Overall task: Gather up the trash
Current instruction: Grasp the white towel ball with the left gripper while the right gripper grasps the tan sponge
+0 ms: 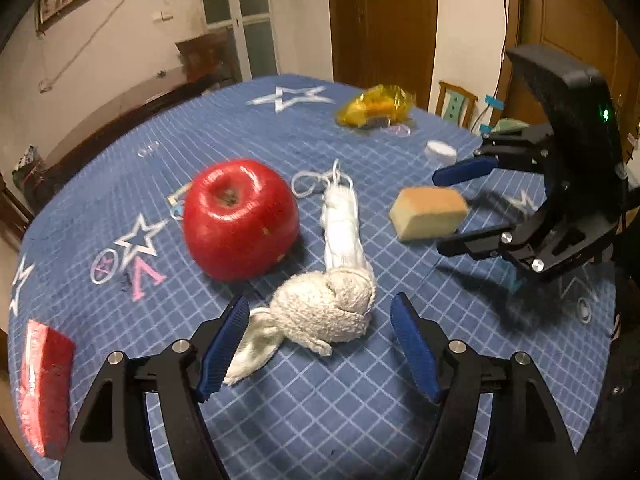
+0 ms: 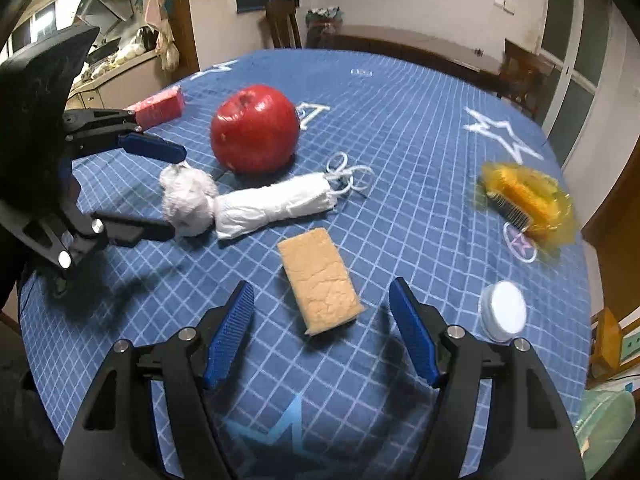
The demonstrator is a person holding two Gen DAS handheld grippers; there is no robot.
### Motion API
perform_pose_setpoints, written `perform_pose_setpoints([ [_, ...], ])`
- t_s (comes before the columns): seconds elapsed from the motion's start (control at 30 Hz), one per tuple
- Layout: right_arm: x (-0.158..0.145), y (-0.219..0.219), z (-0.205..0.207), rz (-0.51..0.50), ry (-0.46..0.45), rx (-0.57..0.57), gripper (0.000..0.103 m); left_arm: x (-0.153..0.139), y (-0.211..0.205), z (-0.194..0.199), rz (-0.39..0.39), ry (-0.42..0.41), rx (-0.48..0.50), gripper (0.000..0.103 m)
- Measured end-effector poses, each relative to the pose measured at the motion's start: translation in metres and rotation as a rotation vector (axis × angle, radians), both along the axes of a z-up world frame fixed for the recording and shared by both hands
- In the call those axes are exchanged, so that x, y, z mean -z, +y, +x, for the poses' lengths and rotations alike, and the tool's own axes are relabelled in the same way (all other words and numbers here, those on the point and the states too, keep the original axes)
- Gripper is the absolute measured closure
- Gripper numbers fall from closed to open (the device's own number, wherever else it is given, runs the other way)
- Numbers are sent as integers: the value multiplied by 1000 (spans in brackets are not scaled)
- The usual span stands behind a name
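My left gripper (image 1: 320, 344) is open, its fingers on either side of a crumpled white cloth wad (image 1: 324, 312) on the blue tablecloth; it also shows in the right wrist view (image 2: 172, 196). A rolled white face mask (image 1: 344, 228) lies just beyond the wad. My right gripper (image 2: 320, 332) is open, its fingers on either side of a tan sponge-like block (image 2: 320, 280); it shows in the left wrist view (image 1: 444, 212) next to the block (image 1: 428, 212). A crumpled yellow wrapper (image 1: 376, 108) lies at the far side. A white bottle cap (image 2: 504, 308) lies to the right.
A red apple (image 1: 240, 220) sits left of the mask. A red packet (image 1: 44, 388) lies near the left table edge (image 1: 12, 320). Wooden chairs (image 1: 456, 104), doors and a sideboard stand around the round table.
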State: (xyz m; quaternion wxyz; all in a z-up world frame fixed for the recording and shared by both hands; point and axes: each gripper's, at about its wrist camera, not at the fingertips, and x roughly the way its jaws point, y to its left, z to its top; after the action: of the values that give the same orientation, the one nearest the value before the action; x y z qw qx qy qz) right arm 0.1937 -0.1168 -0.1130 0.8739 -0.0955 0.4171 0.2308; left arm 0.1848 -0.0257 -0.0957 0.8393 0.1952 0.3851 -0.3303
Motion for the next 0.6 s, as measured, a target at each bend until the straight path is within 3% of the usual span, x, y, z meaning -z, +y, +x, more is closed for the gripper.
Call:
perform_pose_setpoints([
  [0.07,4,-1,2,11,33,-4,70,8,-4,2,20,12,9,35],
  [0.1,5,-1,2,5,33,4,73,12,-6,2,36,9,3,50],
  [0.23,4,-8,-8,46,31,12,76,11,-2,1,19,-1,-22,59],
  [0.6,-28,-15,-59,111,-70,42,78,-39,34,-63,-65,-67,-93,60],
])
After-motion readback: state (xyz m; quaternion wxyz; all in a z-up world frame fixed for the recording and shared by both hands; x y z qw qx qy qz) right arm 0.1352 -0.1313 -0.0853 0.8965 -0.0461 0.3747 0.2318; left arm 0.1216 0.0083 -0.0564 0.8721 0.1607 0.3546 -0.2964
